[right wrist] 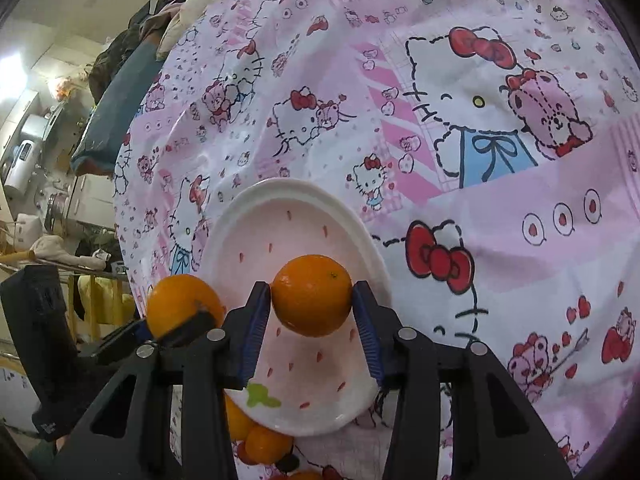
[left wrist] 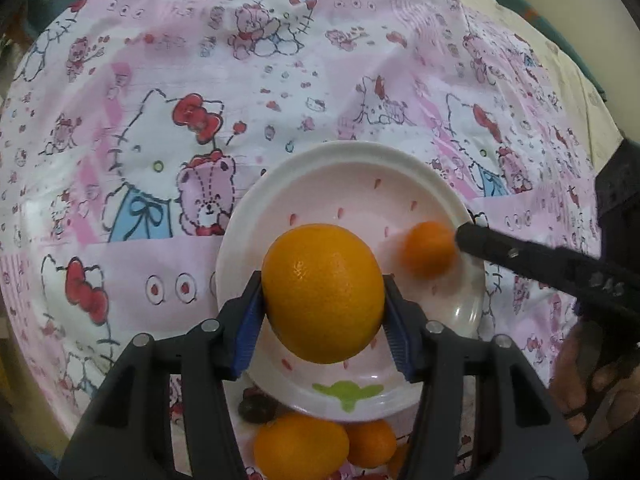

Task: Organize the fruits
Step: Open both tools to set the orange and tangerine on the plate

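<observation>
Both views are evenly and fairly brightly lit by soft, diffuse light. Shadows are faint; only a weak one is seen under the plate (left wrist: 360, 152) rim. Small glare spots are noted on the large orange (left wrist: 322, 292) and on the plate's glazed lower right edge. In the right wrist view, a blown-out patch is recorded at the far left, on the wall (right wrist: 16, 68). Strong fisheye curvature is seen in both frames, with dark vignetted corners. The tablecloth (left wrist: 280, 80) print is softened and smeared towards the edges. In the left wrist view, the small orange (left wrist: 428, 248) is motion-blurred; in the right wrist view it appears sharp.
</observation>
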Tool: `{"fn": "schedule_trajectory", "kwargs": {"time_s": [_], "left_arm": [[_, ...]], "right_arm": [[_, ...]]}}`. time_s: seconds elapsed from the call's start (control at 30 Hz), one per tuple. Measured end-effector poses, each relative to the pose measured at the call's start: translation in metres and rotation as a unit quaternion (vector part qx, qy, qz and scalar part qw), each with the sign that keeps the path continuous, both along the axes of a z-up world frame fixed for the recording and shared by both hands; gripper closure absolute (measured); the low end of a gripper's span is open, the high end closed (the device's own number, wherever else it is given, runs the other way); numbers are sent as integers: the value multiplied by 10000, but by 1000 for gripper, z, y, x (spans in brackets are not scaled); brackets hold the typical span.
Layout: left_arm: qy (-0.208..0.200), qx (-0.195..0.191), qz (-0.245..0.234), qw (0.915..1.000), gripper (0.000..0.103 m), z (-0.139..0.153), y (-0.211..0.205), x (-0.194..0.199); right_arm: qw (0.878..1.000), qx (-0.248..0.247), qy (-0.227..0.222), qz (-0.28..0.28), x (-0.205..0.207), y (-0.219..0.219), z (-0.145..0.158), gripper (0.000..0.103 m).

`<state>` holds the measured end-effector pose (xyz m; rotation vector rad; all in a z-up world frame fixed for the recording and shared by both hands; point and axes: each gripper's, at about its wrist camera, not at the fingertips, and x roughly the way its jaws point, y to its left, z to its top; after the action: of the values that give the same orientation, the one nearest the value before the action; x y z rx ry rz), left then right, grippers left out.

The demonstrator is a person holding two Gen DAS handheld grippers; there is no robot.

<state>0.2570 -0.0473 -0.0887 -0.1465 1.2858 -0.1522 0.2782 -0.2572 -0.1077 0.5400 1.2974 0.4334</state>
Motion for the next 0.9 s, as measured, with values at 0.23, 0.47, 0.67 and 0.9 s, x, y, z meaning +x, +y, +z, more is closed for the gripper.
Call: {"fn": "schedule_trajectory", "kwargs": {"time_s": [0.23, 0.47, 0.67, 0.9], "left_arm": [[78, 42, 68, 9999, 50, -8, -2, 7], [-326, 49, 179, 9993, 18, 10, 0, 11], [-459, 136, 334, 9983, 17, 17, 9, 10], [-734, 291, 352, 9963, 17, 28, 13, -4]], "right_arm": [[9996, 185, -160, -108, 3, -7, 11, 57], [9991, 191, -299, -224, 3, -21, 21, 47], [9988, 221, -332, -295, -2, -31, 29, 34], [9982, 125, -509, -298, -12, -31, 41, 17]]}}
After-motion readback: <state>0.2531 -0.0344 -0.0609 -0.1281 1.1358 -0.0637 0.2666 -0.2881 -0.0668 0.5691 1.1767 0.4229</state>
